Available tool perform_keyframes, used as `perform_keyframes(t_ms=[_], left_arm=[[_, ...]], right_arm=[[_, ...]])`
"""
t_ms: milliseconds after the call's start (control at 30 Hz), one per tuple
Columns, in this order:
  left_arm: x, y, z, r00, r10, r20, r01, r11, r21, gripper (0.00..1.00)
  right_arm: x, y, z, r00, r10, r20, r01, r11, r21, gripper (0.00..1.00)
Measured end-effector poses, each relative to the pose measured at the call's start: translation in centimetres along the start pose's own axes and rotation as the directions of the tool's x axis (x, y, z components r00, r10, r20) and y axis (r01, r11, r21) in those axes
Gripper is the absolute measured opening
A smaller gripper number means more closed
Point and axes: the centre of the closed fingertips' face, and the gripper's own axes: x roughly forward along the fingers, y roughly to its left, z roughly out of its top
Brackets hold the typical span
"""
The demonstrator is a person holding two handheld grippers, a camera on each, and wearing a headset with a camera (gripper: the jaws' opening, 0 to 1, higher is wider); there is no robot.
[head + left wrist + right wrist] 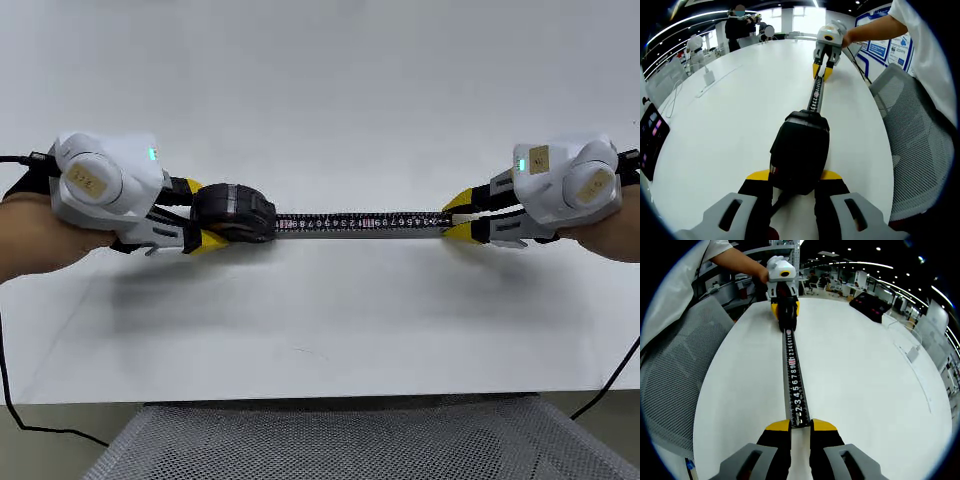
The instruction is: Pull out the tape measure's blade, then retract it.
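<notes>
A white counter [330, 90] is seen from above, with a person's two hands each holding a hand-held gripper, one at either side. The left hand-held gripper [203, 213] has its yellow-tipped jaws pressed against the two sides of a black tape measure case [236, 212], which sits clamped between them. From the case, the blade [360, 222], dark with printed numbers, runs out in a straight line to the right hand-held gripper [458, 216], well apart from the left one. Its jaws are closed on the blade's end, pinching it between their yellow tips. In the right gripper view, the blade stretches from between those tips to the case at the far hand-held gripper. A grey mesh chair [340, 440] stands at the counter's near edge, on the person's side of both.
</notes>
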Motion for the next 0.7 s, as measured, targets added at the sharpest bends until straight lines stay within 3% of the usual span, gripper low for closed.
perform_keyframes(t_ms=[700], left_arm=[[-0.1, -0.2, 0.1, 1.0, -0.001, -0.001, 0.001, 1.0, 0.0, 0.26]], right_arm=[[-1.5, -0.2, -1.7, 0.9995, -0.005, -0.031, 0.005, 1.0, 0.006, 0.09]])
